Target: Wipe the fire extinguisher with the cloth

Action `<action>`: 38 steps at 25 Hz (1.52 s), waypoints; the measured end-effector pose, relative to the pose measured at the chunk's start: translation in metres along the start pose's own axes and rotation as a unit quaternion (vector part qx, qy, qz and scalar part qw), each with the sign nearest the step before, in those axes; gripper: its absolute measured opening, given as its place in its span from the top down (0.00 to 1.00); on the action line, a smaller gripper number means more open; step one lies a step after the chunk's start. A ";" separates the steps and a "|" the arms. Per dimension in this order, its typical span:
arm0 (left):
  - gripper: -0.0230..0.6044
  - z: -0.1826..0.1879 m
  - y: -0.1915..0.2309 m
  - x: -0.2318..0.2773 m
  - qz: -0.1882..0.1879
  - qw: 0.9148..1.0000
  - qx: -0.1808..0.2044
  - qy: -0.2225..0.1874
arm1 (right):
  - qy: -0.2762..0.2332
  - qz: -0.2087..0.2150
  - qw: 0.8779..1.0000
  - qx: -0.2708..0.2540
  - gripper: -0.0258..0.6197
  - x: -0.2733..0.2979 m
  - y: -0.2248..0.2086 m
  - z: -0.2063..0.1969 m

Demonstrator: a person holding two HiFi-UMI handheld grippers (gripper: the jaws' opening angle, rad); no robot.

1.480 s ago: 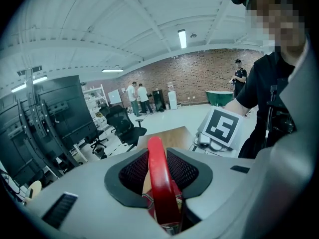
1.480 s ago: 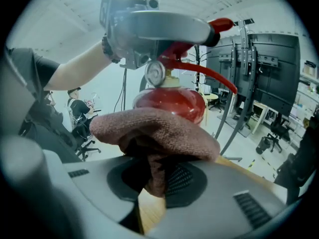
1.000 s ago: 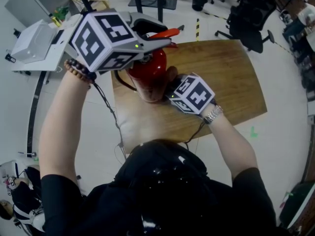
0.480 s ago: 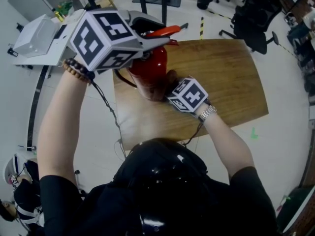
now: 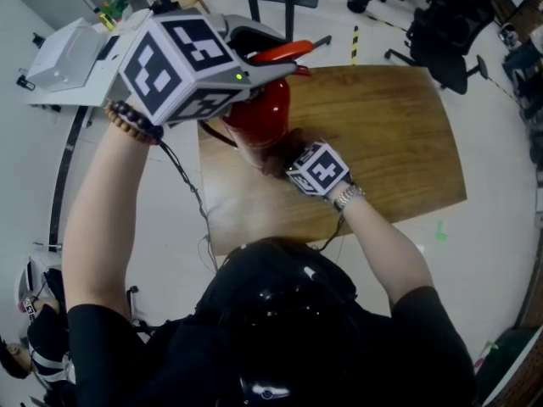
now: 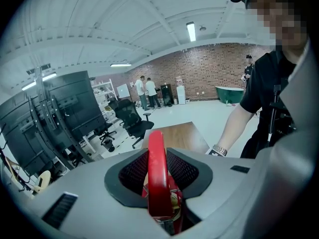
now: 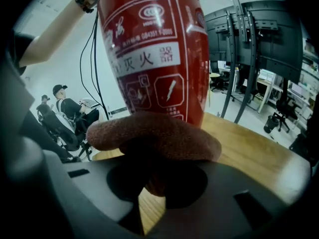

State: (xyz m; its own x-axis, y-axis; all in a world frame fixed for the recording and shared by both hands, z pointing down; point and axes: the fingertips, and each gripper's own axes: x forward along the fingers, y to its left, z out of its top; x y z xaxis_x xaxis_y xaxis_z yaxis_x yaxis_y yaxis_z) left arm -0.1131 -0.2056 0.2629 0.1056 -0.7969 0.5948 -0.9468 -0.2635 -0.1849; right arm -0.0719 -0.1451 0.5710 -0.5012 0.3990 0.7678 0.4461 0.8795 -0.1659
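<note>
Mid-wipe on the fire extinguisher (image 5: 270, 113)!
Left gripper (image 6: 158, 180) clamped its red lever (image 6: 155, 158) at frame centre. Right gripper (image 7: 152, 180) pinched the cloth (image 7: 154, 136) against the lower label. Probably plenty of cylinder left.

One fire extinguisher (image 5: 270, 113) and one cloth (image 7: 154, 136) are counted at the left edge of one table (image 5: 390, 134) — two grippers are counted: left gripper (image 6: 159, 172), right gripper (image 7: 155, 177).

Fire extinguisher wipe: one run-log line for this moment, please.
left gripper: shut on fire extinguisher handle | right gripper: shut on cloth | cloth: at cylinder, below label
</note>
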 end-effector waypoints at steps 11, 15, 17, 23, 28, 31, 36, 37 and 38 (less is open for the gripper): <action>0.78 0.002 0.001 0.003 0.010 1.000 0.005 0.015 | 0.019 0.018 0.999 0.020 0.84 0.033 -0.005 -0.023; 0.78 0.003 0.001 0.003 0.013 1.000 0.005 0.019 | 0.033 0.018 0.999 0.023 0.84 0.043 -0.011 -0.034; 0.78 0.002 0.001 0.003 0.015 1.000 0.006 0.022 | 0.038 0.018 0.999 0.024 0.84 0.048 -0.012 -0.039; 0.78 0.004 0.004 0.006 0.024 0.999 0.008 0.026 | 0.053 0.022 0.998 0.026 0.84 0.064 -0.017 -0.052; 0.78 0.009 0.004 0.007 0.032 0.999 0.012 0.034 | 0.054 0.030 0.998 0.025 0.84 0.069 -0.018 -0.055; 0.78 0.009 0.003 0.010 0.038 0.998 0.020 0.046 | 0.057 0.037 0.997 0.023 0.84 0.070 -0.018 -0.055; 0.78 0.007 0.003 0.017 0.047 0.996 0.032 0.071 | 0.053 0.047 0.997 0.018 0.84 0.060 -0.019 -0.056; 0.78 0.008 0.003 0.018 0.048 0.996 0.034 0.073 | 0.052 0.048 0.997 0.017 0.84 0.056 -0.021 -0.056; 0.78 0.008 0.003 0.018 0.050 0.995 0.036 0.076 | 0.050 0.048 0.997 0.017 0.84 0.051 -0.024 -0.056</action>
State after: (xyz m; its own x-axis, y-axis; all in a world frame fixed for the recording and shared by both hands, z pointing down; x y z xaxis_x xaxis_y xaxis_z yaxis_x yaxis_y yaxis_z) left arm -0.1120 -0.2250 0.2668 -0.0411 -0.7315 0.6807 -0.9253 -0.2291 -0.3021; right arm -0.0669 -0.1601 0.6488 -0.3803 0.4558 0.8048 0.4623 0.8473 -0.2614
